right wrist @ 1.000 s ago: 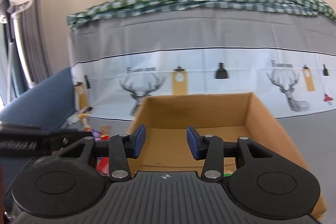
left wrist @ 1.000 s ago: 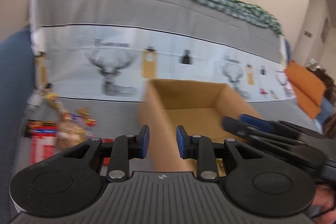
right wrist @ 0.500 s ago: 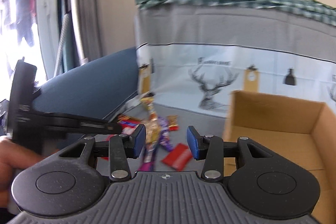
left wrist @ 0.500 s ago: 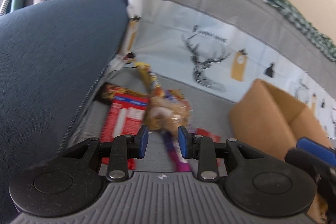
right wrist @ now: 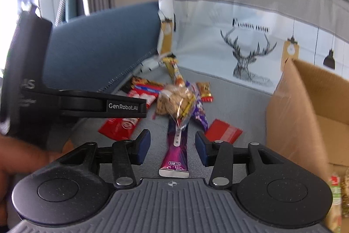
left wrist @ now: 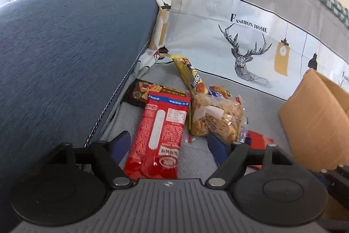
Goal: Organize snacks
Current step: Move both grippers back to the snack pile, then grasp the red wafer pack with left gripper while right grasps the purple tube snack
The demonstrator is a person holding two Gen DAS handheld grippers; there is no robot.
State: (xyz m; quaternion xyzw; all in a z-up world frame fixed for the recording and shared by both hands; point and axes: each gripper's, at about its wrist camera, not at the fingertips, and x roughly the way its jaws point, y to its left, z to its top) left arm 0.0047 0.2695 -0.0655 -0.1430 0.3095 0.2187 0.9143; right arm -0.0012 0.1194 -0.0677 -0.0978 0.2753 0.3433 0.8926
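A pile of snacks lies on the grey sofa seat. In the left wrist view a long red packet [left wrist: 161, 134] lies between the fingers of my left gripper [left wrist: 169, 147], whose jaws are opening and do not press on it. Behind it lie a clear bag of biscuits [left wrist: 218, 117], a yellow bar [left wrist: 189, 75] and a dark packet [left wrist: 148, 91]. My right gripper [right wrist: 172, 146] hovers over a purple packet [right wrist: 176, 145], its jaws opening with the pads clear of it. The cardboard box [right wrist: 301, 113] stands open at the right.
The blue sofa arm [left wrist: 65, 47] walls in the left side, and a deer-print cover [left wrist: 240, 58] drapes the backrest. A flat red packet [right wrist: 223, 131] lies beside the box. The left gripper's body [right wrist: 98, 104] and a hand [right wrist: 21, 158] fill the right wrist view's left side.
Both views have swung from the cardboard box leftward and down onto the snack pile. The left jaws have spread wide; the right jaws have widened a little.
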